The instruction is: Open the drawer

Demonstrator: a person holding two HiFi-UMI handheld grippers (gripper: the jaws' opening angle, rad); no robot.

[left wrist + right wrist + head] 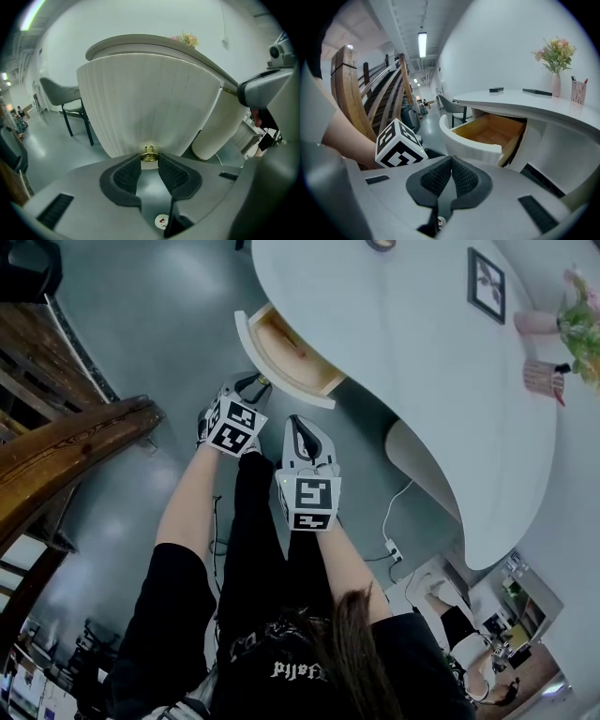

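Note:
The drawer (292, 360) stands pulled out from the curved white desk (412, 362), and its wooden inside shows. In the left gripper view its ribbed white front (145, 103) fills the middle, with a small brass knob (149, 153) at the bottom. My left gripper (149, 160) has its jaws closed on that knob, the pads touching both sides; in the head view it (253, 388) sits at the drawer front. My right gripper (298, 426) hovers just right of it, below the drawer, shut on nothing (451, 161). From there the open drawer (487, 133) lies ahead on the right.
On the desk stand a framed picture (486, 285), a vase of flowers (567, 320) and a pen holder (544, 379). A wooden stair rail (66, 446) runs along the left. A chair (65, 98) stands beyond the drawer. A cable with a power strip (394, 549) lies on the floor.

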